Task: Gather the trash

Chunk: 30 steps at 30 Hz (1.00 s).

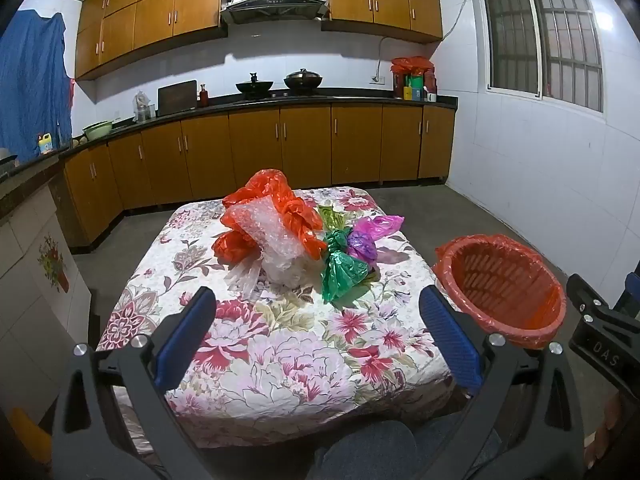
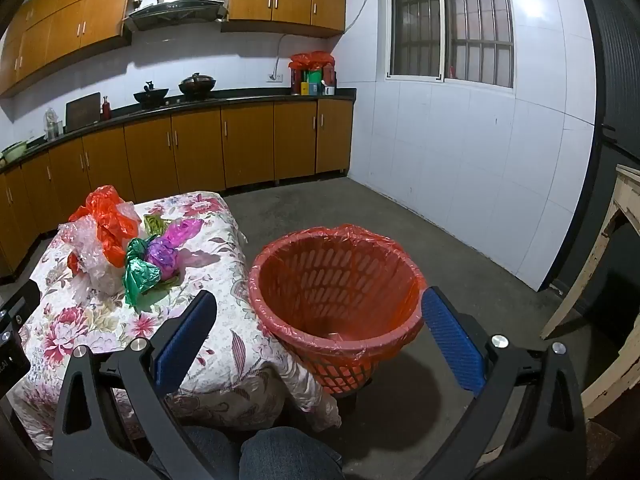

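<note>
Floral quilted cloth covers the table (image 1: 280,360), which spreads out ahead of and below the left gripper (image 1: 316,320); that gripper's blue-padded jaws stand wide with nothing between them. The orange-lined trash basket (image 2: 340,280) stands off the table's edge, straight ahead of the right gripper (image 2: 320,320) and between its fingers in that view; this gripper is also spread wide and empty. From the left gripper the basket lies off to the right.

The trash sits in one heap well ahead of the left gripper: a crumpled orange bag (image 1: 276,204) with bubble wrap (image 1: 272,240) pressed against it, then a green bag (image 1: 340,268) touching a purple bag (image 1: 368,236) just to its right.

The likely trouble is the tangle. A grab at the orange bag could drag the bubble wrap along and shed it over the table's edge. Thin film may also slip from the pads if pinched at a loose fold. The basket looks light and tilted, so a hard drop against its rim might tip it. The small green and purple bags could be knocked away by a wide approach.
</note>
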Each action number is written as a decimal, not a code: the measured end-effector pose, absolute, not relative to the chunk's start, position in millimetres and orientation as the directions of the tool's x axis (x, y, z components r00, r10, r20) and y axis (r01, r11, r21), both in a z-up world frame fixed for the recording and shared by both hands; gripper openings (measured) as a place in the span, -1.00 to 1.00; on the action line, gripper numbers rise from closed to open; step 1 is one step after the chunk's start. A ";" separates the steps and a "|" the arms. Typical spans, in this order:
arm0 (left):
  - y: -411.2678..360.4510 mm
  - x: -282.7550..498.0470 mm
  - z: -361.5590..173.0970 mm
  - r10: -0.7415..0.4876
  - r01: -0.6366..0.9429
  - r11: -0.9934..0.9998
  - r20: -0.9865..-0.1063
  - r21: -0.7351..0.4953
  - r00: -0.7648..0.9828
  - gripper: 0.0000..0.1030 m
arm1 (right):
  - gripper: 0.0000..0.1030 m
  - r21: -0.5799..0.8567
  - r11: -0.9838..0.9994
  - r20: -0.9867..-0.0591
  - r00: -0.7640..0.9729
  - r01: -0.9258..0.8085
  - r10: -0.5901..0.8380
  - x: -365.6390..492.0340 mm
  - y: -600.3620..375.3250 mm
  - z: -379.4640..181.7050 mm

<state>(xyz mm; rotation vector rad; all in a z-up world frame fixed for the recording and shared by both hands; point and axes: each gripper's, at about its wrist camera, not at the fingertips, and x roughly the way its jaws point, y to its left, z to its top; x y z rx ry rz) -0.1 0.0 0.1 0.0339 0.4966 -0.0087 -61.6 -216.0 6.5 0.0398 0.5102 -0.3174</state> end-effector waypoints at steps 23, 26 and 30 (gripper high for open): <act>0.0 0.0 0.0 -0.001 0.017 0.999 -0.479 0.030 0.878 0.92 | 0.97 -0.040 0.951 -0.490 0.823 0.307 -0.286 -61.1 -216.8 4.1; 0.0 0.0 0.0 0.000 0.017 0.999 -0.479 0.030 0.878 0.92 | 0.97 -0.039 0.951 -0.491 0.823 0.307 -0.286 -61.0 -216.9 3.8; 0.0 0.0 0.0 0.000 0.016 0.999 -0.479 0.030 0.878 0.92 | 0.97 -0.039 0.951 -0.491 0.823 0.307 -0.286 -61.0 -216.9 3.6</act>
